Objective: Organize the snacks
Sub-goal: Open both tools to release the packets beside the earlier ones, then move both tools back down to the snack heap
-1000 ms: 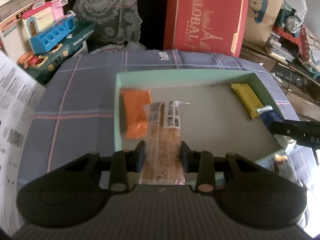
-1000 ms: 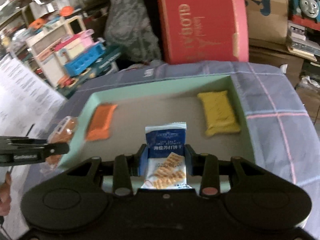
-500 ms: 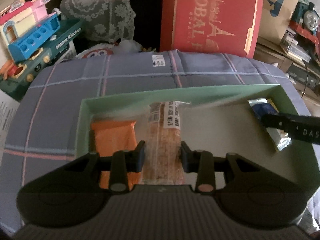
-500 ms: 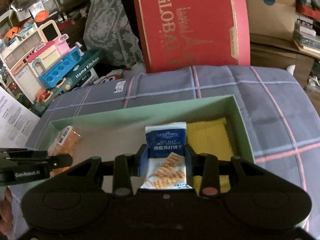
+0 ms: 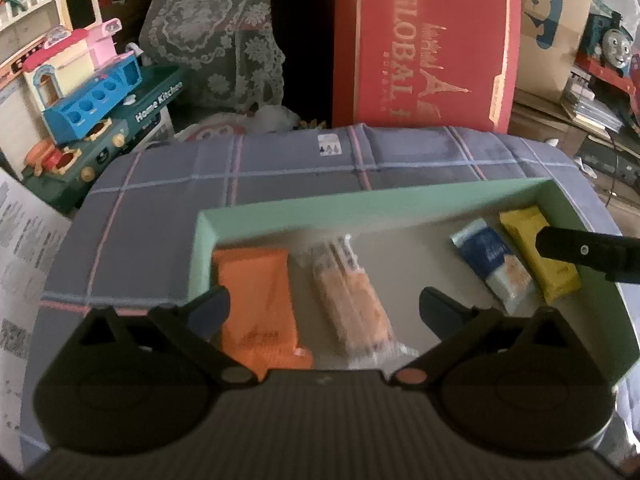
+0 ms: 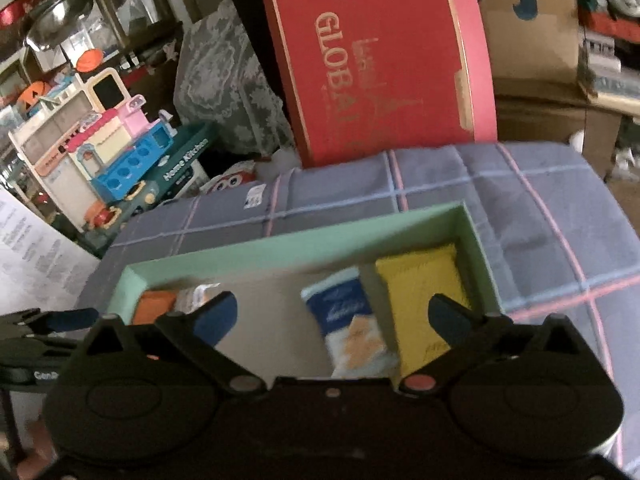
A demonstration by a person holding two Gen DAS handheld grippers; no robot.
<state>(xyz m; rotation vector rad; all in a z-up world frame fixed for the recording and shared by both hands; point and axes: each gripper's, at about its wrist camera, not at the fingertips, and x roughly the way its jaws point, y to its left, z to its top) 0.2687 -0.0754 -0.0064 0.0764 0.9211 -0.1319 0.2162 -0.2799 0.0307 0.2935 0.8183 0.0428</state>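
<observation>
A pale green box [image 5: 360, 202] [image 6: 280, 248] sits on the checked cloth. In the left wrist view an orange packet [image 5: 256, 300] and a clear packet of biscuits [image 5: 352, 304] lie side by side at its left end. A blue cracker packet [image 5: 494, 264] [image 6: 348, 320] and a yellow packet [image 5: 540, 256] [image 6: 420, 292] lie at its right end. My left gripper [image 5: 324, 304] is open above the clear packet. My right gripper [image 6: 332, 316] is open above the blue packet and shows in the left wrist view [image 5: 588, 252].
A red "GLOBAL" box [image 5: 424, 44] stands behind the table. Toy kitchen sets [image 5: 88, 92] are stacked at the left. A cardboard box [image 6: 528, 20] and toy trains are at the right. A printed sheet [image 5: 20, 264] lies at the left edge.
Both grippers have opened. The left one let go of the clear biscuit packet beside the orange one; the right one let go of the blue packet beside the yellow one.
</observation>
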